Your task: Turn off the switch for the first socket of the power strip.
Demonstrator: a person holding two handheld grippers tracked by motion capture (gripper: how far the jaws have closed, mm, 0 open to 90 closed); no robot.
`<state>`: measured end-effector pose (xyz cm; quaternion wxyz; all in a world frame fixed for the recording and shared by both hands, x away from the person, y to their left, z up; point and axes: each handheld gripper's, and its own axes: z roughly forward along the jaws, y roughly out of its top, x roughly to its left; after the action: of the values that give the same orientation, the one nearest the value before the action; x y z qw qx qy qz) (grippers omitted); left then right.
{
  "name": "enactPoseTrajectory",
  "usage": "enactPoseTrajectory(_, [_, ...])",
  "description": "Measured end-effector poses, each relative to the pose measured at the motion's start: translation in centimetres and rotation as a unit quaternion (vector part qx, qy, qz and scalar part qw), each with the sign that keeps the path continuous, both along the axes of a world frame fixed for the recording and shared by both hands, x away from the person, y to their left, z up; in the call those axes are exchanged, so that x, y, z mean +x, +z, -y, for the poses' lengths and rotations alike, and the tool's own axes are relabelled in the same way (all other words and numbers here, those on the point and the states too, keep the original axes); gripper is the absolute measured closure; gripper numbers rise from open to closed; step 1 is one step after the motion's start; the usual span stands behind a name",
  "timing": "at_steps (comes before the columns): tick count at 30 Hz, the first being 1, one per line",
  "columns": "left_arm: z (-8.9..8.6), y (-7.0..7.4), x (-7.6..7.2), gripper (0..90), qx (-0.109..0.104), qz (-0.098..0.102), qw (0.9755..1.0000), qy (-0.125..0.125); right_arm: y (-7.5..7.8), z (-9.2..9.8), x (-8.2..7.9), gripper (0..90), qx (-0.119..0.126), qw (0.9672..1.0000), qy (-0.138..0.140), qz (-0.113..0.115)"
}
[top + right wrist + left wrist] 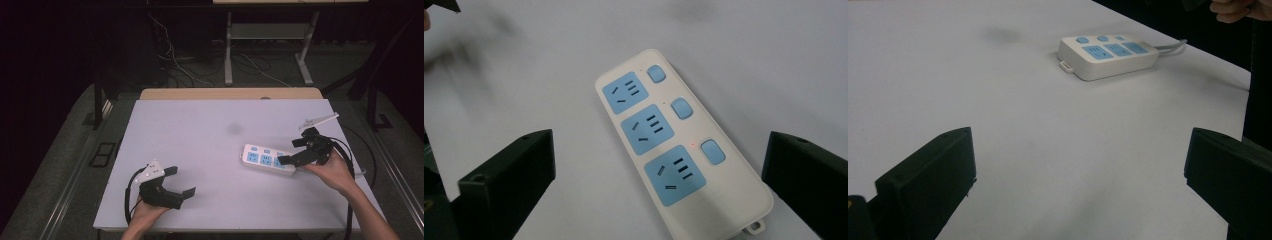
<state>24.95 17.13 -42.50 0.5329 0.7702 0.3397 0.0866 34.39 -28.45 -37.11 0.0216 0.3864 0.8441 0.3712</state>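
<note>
A white power strip (267,160) with three blue sockets and three blue switches lies on the white table (200,150), right of centre. In the right gripper view the power strip (681,145) runs between the wide-apart jaws, and a small red light glows beside its nearest switch. My right gripper (296,150) hovers open over the strip's right end. My left gripper (181,182) rests open near the front left edge, with nothing between its jaws. From the left gripper view the power strip (1108,54) lies far ahead, with its cord (1170,47) trailing right.
A faint grey smudge (234,128) marks the tabletop behind the strip. Cables (360,165) trail off the table's right side. Beyond the table stand a desk frame (265,45) and floor cables (200,65).
</note>
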Motion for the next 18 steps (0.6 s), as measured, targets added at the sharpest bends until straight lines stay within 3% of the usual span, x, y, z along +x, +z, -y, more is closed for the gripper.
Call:
enactPoseTrajectory(7, [0.0,0.0,0.0,0.0,0.000,-0.001,1.0000,0.000,-0.1,0.3,0.9,0.9,-0.007,0.9999,-0.011,-0.001])
enactPoseTrajectory(9, [0.0,0.0,0.0,0.0,0.001,-0.001,1.0000,0.000,0.0,0.4,1.2,15.8,-0.006,0.9999,-0.009,0.000])
enactPoseTrajectory(11, [0.0,0.0,0.0,0.0,0.000,-0.001,1.0000,0.000,0.0,0.5,1.4,18.6,-0.004,0.9999,-0.009,0.001])
enactPoseTrajectory(13, [0.0,0.0,0.0,0.0,0.000,-0.001,1.0000,0.001,-0.1,0.7,1.7,30.9,-0.006,0.9998,-0.016,0.001])
enactPoseTrajectory(14, [0.0,0.0,0.0,0.0,0.000,0.000,1.0000,0.001,-0.1,0.7,1.7,30.9,-0.006,0.9998,-0.016,0.001])
enactPoseTrajectory(15, [0.0,0.0,0.0,0.0,0.000,0.000,1.0000,0.001,-0.2,0.8,1.9,39.1,-0.006,0.9998,-0.020,0.004])
enactPoseTrajectory(18, [0.0,0.0,0.1,0.0,0.000,0.000,1.0000,0.000,-0.2,0.9,2.0,48.1,-0.006,0.9997,-0.020,0.009])
